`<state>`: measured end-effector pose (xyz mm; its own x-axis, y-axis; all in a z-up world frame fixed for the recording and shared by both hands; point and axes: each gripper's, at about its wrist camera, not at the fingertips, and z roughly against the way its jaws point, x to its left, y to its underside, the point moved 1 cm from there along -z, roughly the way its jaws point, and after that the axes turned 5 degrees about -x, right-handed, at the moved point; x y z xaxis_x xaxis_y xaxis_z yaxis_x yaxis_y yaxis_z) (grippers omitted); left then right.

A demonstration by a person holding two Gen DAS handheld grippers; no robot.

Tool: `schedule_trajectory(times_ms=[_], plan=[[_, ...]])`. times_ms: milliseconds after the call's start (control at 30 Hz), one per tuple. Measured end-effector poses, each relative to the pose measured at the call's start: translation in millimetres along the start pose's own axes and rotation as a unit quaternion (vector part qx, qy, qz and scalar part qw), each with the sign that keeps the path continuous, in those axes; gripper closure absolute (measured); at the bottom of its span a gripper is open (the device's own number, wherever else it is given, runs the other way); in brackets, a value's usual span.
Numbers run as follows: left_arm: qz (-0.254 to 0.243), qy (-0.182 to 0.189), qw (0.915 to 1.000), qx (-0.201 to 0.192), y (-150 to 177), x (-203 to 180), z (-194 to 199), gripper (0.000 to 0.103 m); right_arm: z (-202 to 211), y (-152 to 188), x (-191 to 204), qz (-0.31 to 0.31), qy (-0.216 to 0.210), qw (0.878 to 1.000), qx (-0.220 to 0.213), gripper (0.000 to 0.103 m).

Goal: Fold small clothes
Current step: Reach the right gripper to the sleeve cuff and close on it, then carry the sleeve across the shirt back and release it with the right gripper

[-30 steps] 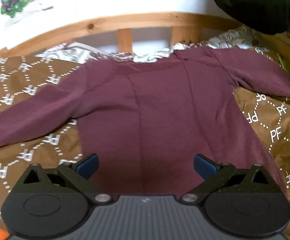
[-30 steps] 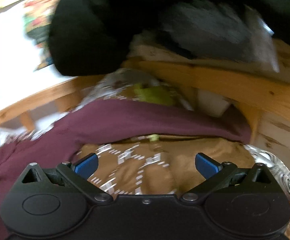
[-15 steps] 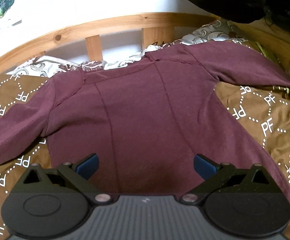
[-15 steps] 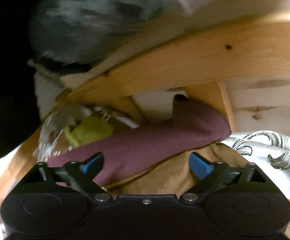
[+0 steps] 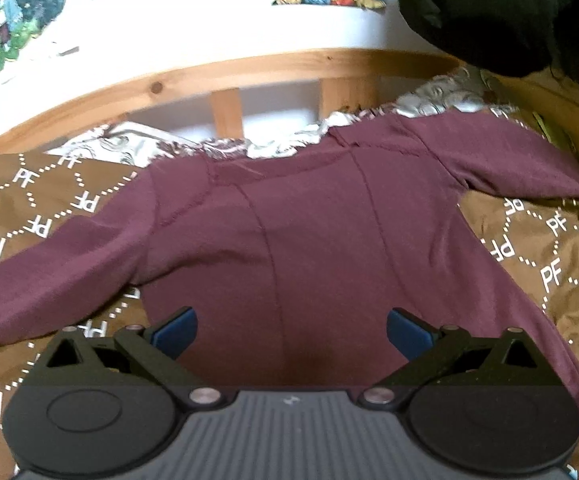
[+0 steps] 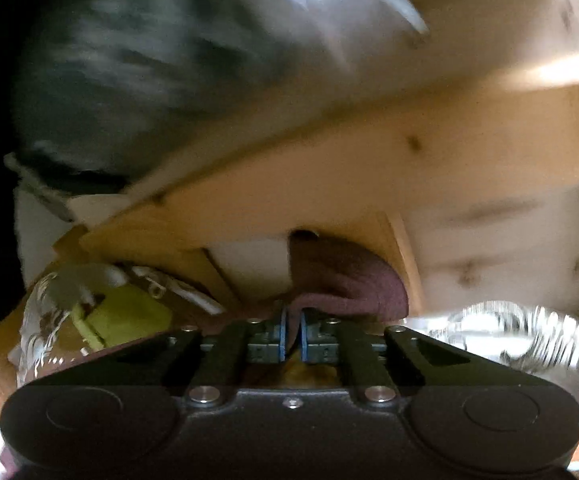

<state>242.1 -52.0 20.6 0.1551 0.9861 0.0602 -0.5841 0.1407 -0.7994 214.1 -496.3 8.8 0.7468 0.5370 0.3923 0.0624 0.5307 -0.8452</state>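
Observation:
A maroon long-sleeved shirt point(image 5: 309, 248) lies flat on a brown patterned bedspread point(image 5: 549, 264), both sleeves spread out. My left gripper point(image 5: 291, 334) hovers open over the shirt's lower middle, with nothing between its blue pads point(image 5: 175, 330). In the right wrist view the shirt's sleeve end point(image 6: 345, 280) lies against the wooden bed frame point(image 6: 329, 184). My right gripper point(image 6: 293, 334) is closing, its jaws drawn nearly together, and the blue pads point(image 6: 283, 334) pinch the sleeve fabric just below the cuff.
A wooden slatted headboard point(image 5: 225, 76) curves behind the shirt, with silver patterned bedding point(image 5: 121, 144) along it. Dark clothing point(image 5: 489, 8) hangs at the upper right. A yellow-green object point(image 6: 125, 312) lies beside the sleeve near the frame.
The right gripper swung toward the sleeve end by the bed frame, rolled, and went from wide open to closed on the sleeve. The left gripper's view shifted sideways and back; it stays open.

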Motion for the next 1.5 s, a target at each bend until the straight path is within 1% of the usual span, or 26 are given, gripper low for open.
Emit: schedule_trajectory(times_ms=[100, 167, 200, 300, 400, 467, 500, 567, 667, 733, 767, 800, 900, 967, 1000, 1033, 1100, 1167, 1200, 1233, 1267, 1300, 1333, 1367, 1433, 1500], plan=[[0.005, -0.006, 0.9999, -0.007, -2.0, 9.2, 5.9, 0.000, 21.0, 1.9, 18.6, 0.069, -0.030, 0.996, -0.039, 0.100], [0.006, -0.013, 0.9998, -0.013, -4.6, 17.1, 9.5, 0.000, 38.0, 6.8, 35.7, 0.123, -0.063, 0.988, -0.064, 0.100], [0.007, -0.017, 0.9997, -0.016, -5.7, 21.4, 11.5, 0.000, 48.0, 10.8, 46.7, 0.153, -0.085, 0.981, -0.080, 0.100], [0.016, -0.031, 0.9990, -0.028, -10.5, 37.6, 16.8, 0.000, 76.8, 24.3, 82.4, 0.236, -0.154, 0.951, -0.125, 0.101], [0.037, -0.041, 0.9978, -0.036, -13.1, 57.9, 20.3, 0.001, 107.2, 43.2, 121.1, 0.300, -0.234, 0.912, -0.154, 0.101], [0.055, -0.048, 0.9966, -0.039, -12.7, 71.4, 21.4, 0.000, 126.6, 58.3, 145.0, 0.335, -0.288, 0.882, -0.164, 0.101], [0.064, -0.053, 0.9958, -0.040, -12.2, 79.3, 21.7, 0.000, 137.4, 67.7, 155.7, 0.355, -0.314, 0.864, -0.169, 0.101], [0.080, -0.064, 0.9938, -0.042, -10.0, 93.0, 21.8, 0.000, 157.2, 91.9, 179.2, 0.403, -0.370, 0.819, -0.174, 0.101], [0.100, -0.076, 0.9913, -0.038, -4.2, 111.6, 21.0, 0.001, 186.8, 137.9, 200.5, 0.479, -0.444, 0.738, -0.169, 0.101], [0.110, -0.081, 0.9901, -0.032, 0.2, 121.7, 18.8, 0.000, 204.3, 169.8, 205.2, 0.530, -0.480, 0.680, -0.164, 0.101], [0.112, -0.083, 0.9898, -0.030, 2.2, 124.7, 17.2, 0.000, 219.5, 198.6, 205.8, 0.568, -0.505, 0.633, -0.151, 0.101], [0.114, -0.084, 0.9895, -0.028, 4.9, 128.1, 16.6, 0.000, 219.5, 198.6, 205.8, 0.568, -0.505, 0.633, -0.151, 0.101], [0.116, -0.082, 0.9896, -0.019, 11.4, 132.1, 11.0, 0.000, 236.6, 234.2, 199.7, 0.616, -0.525, 0.574, -0.125, 0.101], [0.117, -0.078, 0.9898, -0.017, 13.4, 132.3, 7.1, 0.000, 236.7, 249.3, 194.0, 0.646, -0.529, 0.540, -0.109, 0.101], [0.118, -0.075, 0.9900, -0.017, 14.0, 131.9, 6.4, 0.000, 240.5, 262.5, 184.9, 0.669, -0.536, 0.505, -0.095, 0.101], [0.120, -0.070, 0.9902, -0.019, 14.2, 131.9, 5.3, 0.000, 240.5, 262.5, 184.9, 0.669, -0.536, 0.505, -0.095, 0.101], [0.123, -0.061, 0.9903, -0.022, 13.0, 129.8, 2.1, 0.000, 244.0, 272.1, 174.2, 0.684, -0.547, 0.474, -0.091, 0.100], [0.124, -0.053, 0.9906, -0.026, 11.3, 126.4, -0.4, 0.000, 249.4, 278.3, 163.6, 0.697, -0.556, 0.444, -0.092, 0.085], [0.123, -0.049, 0.9908, -0.026, 9.7, 124.2, -3.1, 0.000, 251.8, 278.4, 160.0, 0.700, -0.562, 0.431, -0.093, 0.080], [0.123, -0.046, 0.9910, -0.028, 8.9, 122.0, -4.8, 0.000, 254.3, 278.9, 154.4, 0.700, -0.569, 0.421, -0.094, 0.070], [0.122, -0.040, 0.9913, -0.030, 8.0, 119.4, -7.0, 0.000, 254.1, 280.0, 152.4, 0.699, -0.575, 0.415, -0.092, 0.058], [0.122, -0.033, 0.9914, -0.032, 7.2, 117.1, -9.5, 0.000, 255.3, 279.5, 149.0, 0.697, -0.580, 0.411, -0.090, 0.053], [0.124, -0.027, 0.9913, -0.033, 5.9, 114.7, -12.3, 0.000, 256.9, 277.1, 144.5, 0.693, -0.587, 0.408, -0.088, 0.044], [0.127, -0.020, 0.9910, -0.035, 4.1, 112.2, -15.5, 0.000, 257.5, 273.6, 140.3, 0.690, -0.593, 0.406, -0.084, 0.039], [0.131, -0.005, 0.9905, -0.039, -1.8, 106.4, -22.9, 0.000, 262.9, 268.0, 130.4, 0.683, -0.607, 0.397, -0.086, 0.034], [0.134, 0.001, 0.9900, -0.045, -8.0, 102.5, -27.5, 0.000, 270.7, 265.5, 121.1, 0.684, -0.615, 0.378, -0.106, 0.033]])
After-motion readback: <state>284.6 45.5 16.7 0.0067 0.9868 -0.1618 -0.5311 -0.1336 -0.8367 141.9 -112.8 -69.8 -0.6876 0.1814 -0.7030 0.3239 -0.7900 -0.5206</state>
